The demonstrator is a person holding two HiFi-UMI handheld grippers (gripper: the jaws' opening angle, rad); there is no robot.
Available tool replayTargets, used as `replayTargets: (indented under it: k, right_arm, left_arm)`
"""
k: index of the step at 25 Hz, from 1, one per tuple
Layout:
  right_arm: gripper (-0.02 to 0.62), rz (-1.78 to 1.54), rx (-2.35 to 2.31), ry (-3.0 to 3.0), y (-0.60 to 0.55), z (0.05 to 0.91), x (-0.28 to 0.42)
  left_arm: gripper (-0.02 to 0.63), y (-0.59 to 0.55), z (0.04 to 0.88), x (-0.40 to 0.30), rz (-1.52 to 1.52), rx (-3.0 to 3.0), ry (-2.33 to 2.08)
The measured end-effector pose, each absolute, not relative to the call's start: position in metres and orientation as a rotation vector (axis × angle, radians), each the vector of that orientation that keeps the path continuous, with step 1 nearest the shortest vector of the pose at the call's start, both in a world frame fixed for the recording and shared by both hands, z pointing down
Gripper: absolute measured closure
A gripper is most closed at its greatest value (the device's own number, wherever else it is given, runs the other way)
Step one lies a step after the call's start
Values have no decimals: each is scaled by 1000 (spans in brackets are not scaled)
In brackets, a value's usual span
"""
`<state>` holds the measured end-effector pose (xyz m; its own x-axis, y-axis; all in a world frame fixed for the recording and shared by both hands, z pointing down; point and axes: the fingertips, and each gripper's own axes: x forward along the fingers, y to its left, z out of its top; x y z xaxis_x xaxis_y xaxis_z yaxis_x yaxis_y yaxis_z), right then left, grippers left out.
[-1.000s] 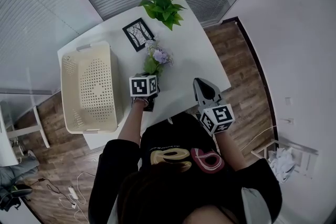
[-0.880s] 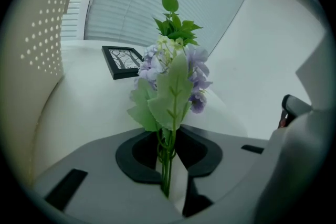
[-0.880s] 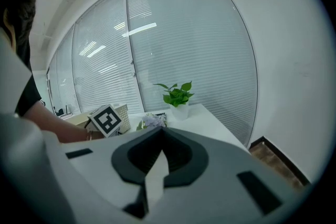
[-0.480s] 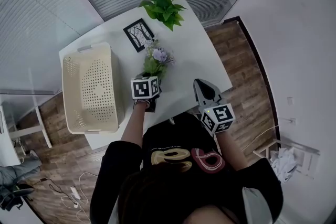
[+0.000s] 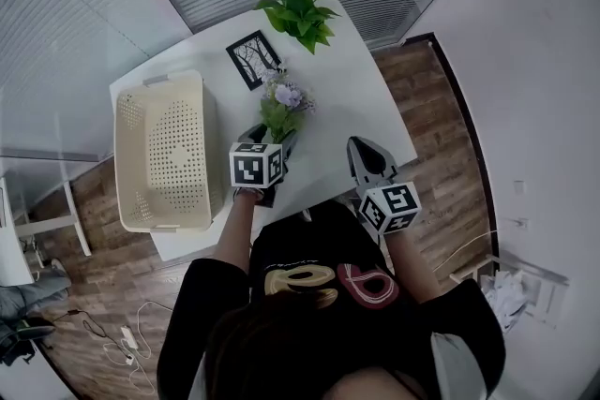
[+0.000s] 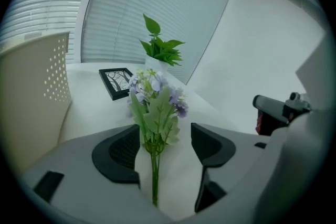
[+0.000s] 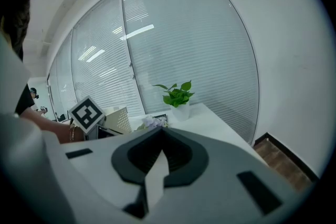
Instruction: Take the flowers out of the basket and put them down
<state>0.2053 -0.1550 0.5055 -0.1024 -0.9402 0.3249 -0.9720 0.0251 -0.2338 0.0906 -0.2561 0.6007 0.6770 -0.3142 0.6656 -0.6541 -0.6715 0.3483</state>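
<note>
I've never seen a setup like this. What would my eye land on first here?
Probably the purple flowers, lying on the white table between the jaws of the left gripper, which have just been opening and stand clear of the stem. Left of them sits a big cream perforated basket, and a leafy potted plant stands at the table's far end.

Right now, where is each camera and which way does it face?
Head view: on the head, steeply down at the table; arms, left gripper, right gripper show.
Left gripper view: on that gripper, facing the flowers between its jaws, which have just been opening.
Right gripper view: along its shut jaws toward the potted plant.
Both gripper views show it.
</note>
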Motion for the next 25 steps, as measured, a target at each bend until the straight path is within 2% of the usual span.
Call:
replayTargets:
  k: [15,25]
  right_arm:
    - [584,562,1978,-2274,-178,497,190]
    - [584,493,1897,-2334,-189,488,160]
  left_arm:
    - [302,-253,489,49,356,2515,-953]
    - [313,-224,469,-11,230,2485,-1130]
